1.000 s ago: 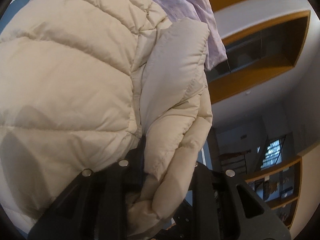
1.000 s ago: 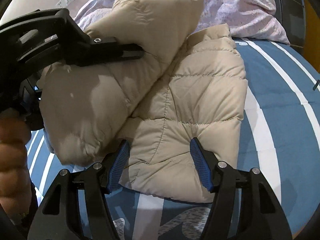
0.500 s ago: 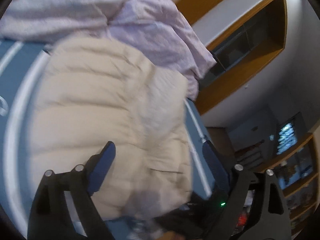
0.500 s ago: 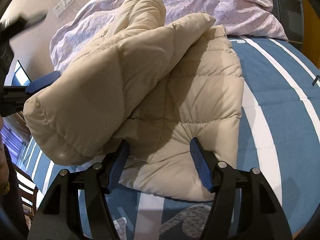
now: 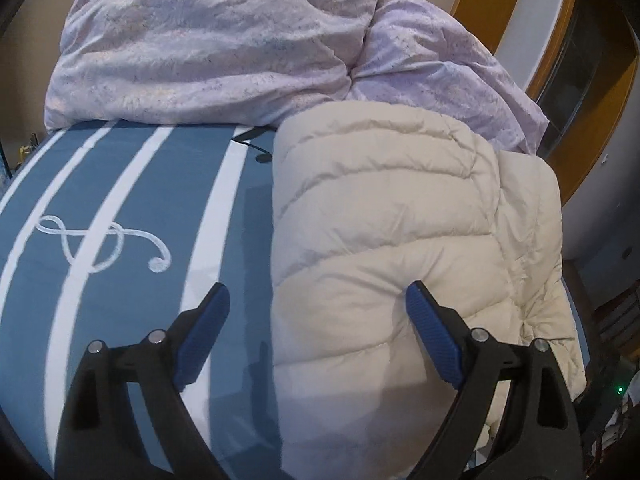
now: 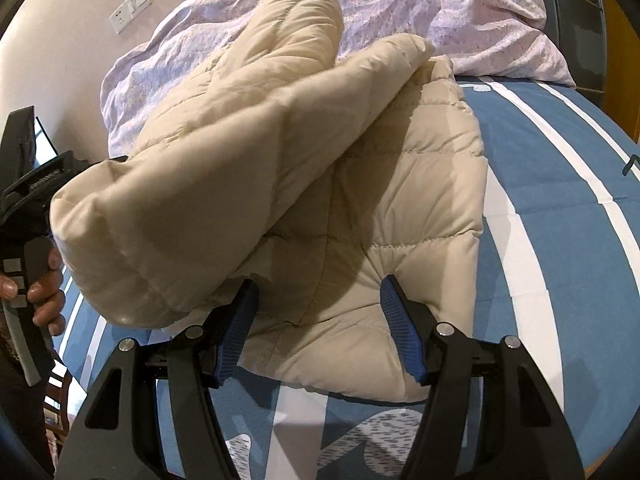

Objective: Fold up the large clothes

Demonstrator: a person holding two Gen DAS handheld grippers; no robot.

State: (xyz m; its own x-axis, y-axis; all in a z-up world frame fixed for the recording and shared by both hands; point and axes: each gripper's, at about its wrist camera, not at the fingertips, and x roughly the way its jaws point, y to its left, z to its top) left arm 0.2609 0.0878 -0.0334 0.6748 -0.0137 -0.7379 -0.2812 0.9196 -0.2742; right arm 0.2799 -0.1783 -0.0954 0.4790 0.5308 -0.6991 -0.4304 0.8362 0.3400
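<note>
A bed [image 5: 132, 184] covered in a blue sheet with white stripes and music-note prints is carrying everything. A cream puffer jacket [image 5: 384, 240] is lying folded on it, sitting toward 3 o'clock in the left wrist view. A crumpled lilac duvet [image 5: 208, 40] is lying bunched at 12 o'clock, touching the jacket's far edge

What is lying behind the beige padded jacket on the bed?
Behind the padded jacket lies a crumpled lilac duvet, resting on the blue striped sheet. Whether anything lies beneath the duvet cannot be seen.
</note>
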